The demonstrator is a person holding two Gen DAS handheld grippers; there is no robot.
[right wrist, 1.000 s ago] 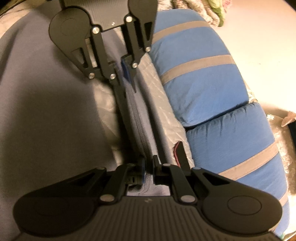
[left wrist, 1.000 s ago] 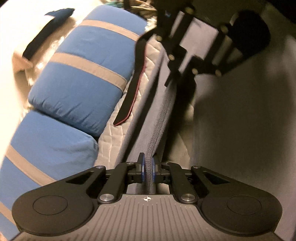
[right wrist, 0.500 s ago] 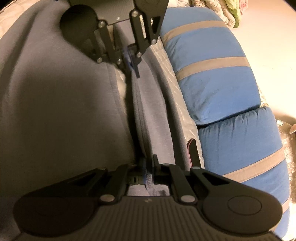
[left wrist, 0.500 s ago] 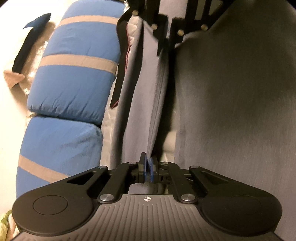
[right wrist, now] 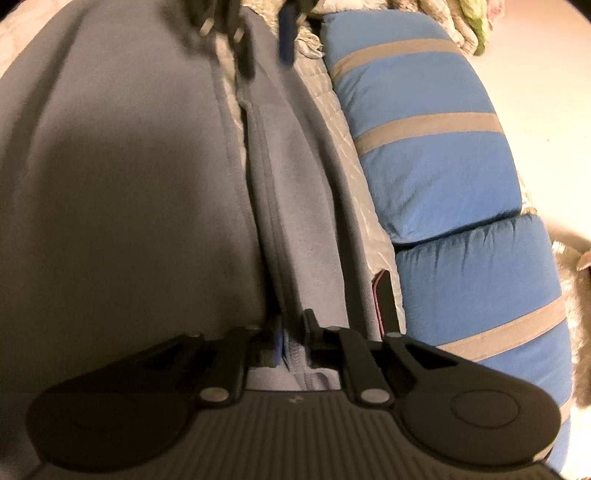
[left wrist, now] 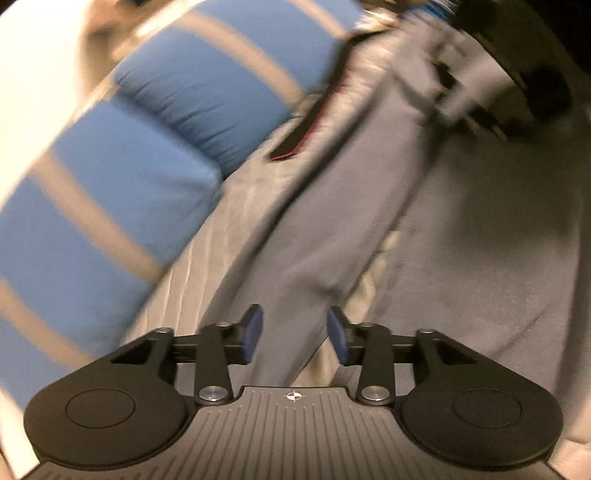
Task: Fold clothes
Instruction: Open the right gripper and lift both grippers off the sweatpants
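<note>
A grey fleece garment [left wrist: 480,229] lies spread on a quilted bed, with a long narrow part [right wrist: 291,192] laid along its edge. My left gripper [left wrist: 295,339] is open just above that narrow part, its blue pads [left wrist: 251,332] apart and holding nothing. My right gripper [right wrist: 293,347] is shut on the seamed edge of the narrow part at its near end. The left gripper shows blurred at the top of the right wrist view [right wrist: 258,33]. The right gripper shows blurred at the top right of the left wrist view [left wrist: 491,88].
Two blue pillows with grey stripes [right wrist: 436,147] lie along the bed beside the garment, also in the left wrist view [left wrist: 122,192]. A dark strap with a red edge [right wrist: 388,295] lies between garment and pillows. The quilted bedcover [right wrist: 354,140] shows under the cloth.
My left gripper has opened and let go of the garment's edge, which now lies flat. The left view has swung and is blurred. My right gripper stays shut on the cloth.
</note>
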